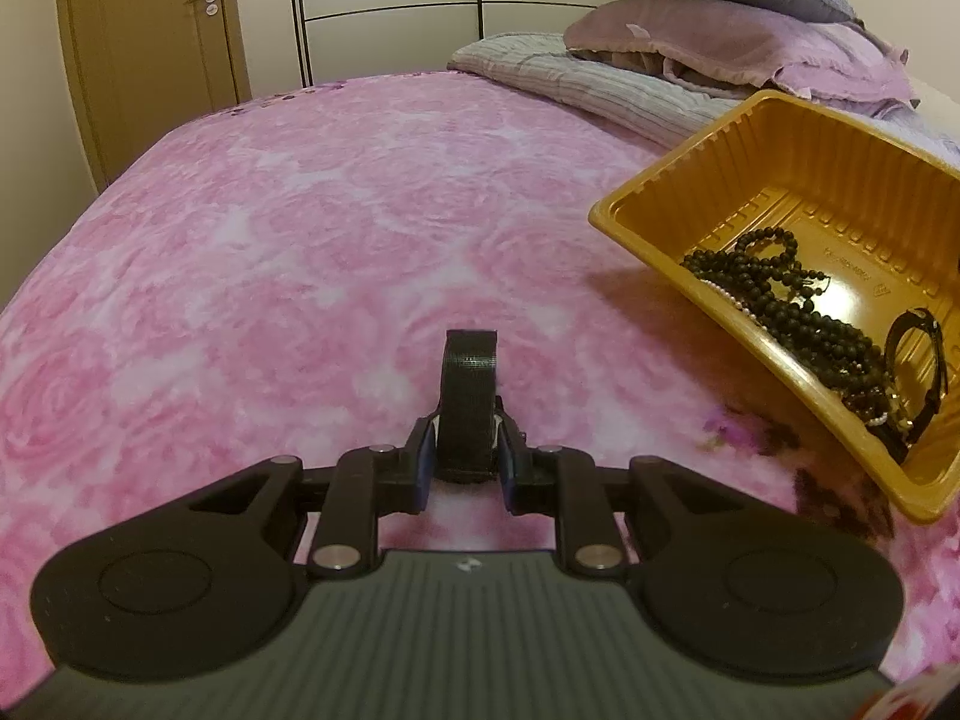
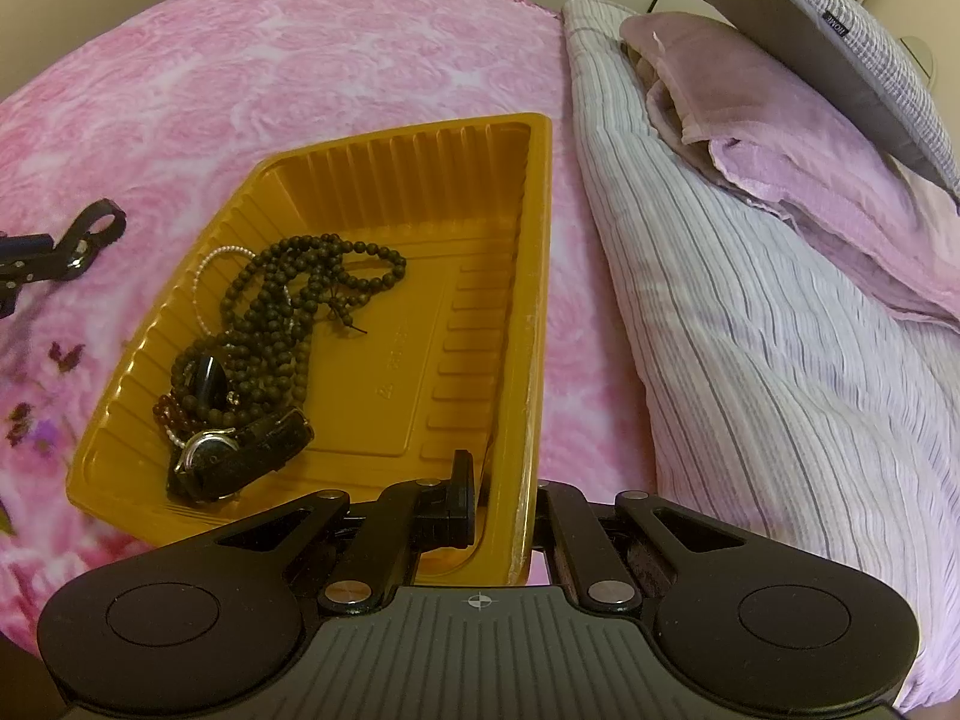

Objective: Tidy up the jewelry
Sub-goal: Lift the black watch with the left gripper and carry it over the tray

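Right wrist — striped pillow (image 2: 750, 360) just beside tray (image 2: 540, 276).

Small black tag on the grey cushion (image 2: 834, 24), white lettering upside down, perhaps "home". Embossed marks on the yellow tray (image 2: 390, 372) floor, too faint to read.

Warm, dim indoor light tints both views yellowish. The glossy orange plastic tray (image 1: 774, 180) shows a bright glare patch on its floor and casts a soft shadow onto the pink rose-patterned blanket (image 1: 300, 228). Fisheye distortion bends the edges; corners go dark, and the picture is slightly soft throughout.
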`<state>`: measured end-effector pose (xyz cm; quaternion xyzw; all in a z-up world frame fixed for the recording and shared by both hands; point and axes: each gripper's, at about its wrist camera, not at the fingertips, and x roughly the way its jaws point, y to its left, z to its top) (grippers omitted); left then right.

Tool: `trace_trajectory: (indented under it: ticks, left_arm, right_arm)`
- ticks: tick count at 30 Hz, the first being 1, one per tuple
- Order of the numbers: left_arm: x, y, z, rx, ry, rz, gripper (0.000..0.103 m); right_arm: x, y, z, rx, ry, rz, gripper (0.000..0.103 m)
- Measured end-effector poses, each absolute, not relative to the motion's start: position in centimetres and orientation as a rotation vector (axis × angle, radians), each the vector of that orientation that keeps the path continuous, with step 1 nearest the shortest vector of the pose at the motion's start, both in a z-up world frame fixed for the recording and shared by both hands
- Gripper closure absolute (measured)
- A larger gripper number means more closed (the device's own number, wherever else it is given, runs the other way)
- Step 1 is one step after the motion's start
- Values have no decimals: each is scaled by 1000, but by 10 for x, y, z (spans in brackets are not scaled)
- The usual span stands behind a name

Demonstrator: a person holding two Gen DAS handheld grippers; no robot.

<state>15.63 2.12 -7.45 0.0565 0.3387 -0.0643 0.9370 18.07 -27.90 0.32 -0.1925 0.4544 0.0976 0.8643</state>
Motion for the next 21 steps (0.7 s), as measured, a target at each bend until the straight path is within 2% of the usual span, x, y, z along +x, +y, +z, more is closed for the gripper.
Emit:
trace_trajectory:
  ticks: [14, 16, 21]
  left_arm:
    - [190, 13, -78, 119, 691, -125, 79]
    - [191, 12, -78, 131, 691, -123, 84]
    - [181, 14, -66, 157, 659, -132, 84]
  right_arm:
    - [181, -281, 2, -403, 954, 205, 98]
    - [182, -282, 2, -403, 955, 205, 98]
    - [182, -282, 1, -401, 956, 205, 98]
